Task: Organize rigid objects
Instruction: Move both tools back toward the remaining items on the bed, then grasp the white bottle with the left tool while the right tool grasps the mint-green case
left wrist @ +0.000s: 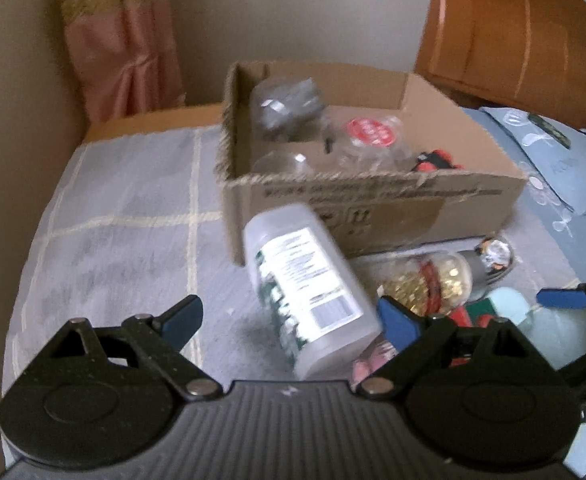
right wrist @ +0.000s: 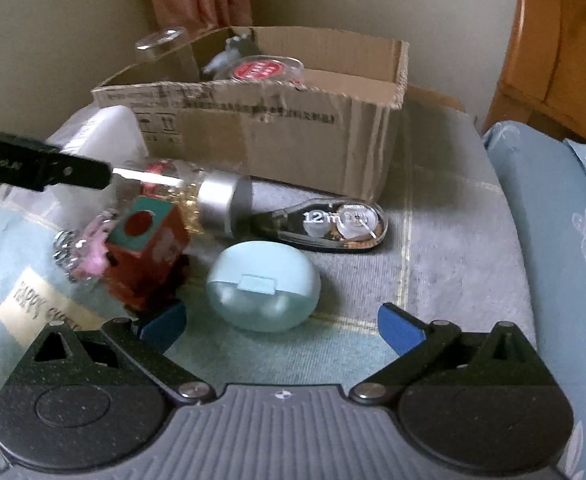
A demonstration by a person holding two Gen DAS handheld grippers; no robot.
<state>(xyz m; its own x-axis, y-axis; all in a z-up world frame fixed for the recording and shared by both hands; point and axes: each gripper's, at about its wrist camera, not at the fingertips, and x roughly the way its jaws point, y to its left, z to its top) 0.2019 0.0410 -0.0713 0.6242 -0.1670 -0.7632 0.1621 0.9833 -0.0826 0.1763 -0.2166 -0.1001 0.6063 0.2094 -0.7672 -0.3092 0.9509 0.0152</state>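
While both claws gape, holding nothing | left gripper [left wrist: 289,322]: white bottle [left wrist: 309,288] between fingers | right gripper [right wrist: 283,326]: before blue case [right wrist: 263,284] | cardboard box [right wrist: 293,128]: bedspread's [right wrist: 445,248] far edge

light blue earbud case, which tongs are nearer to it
Right. The right tongs are open just in front of the light blue earbud case; the left tongs are off to its left, around the frosted white bottle.
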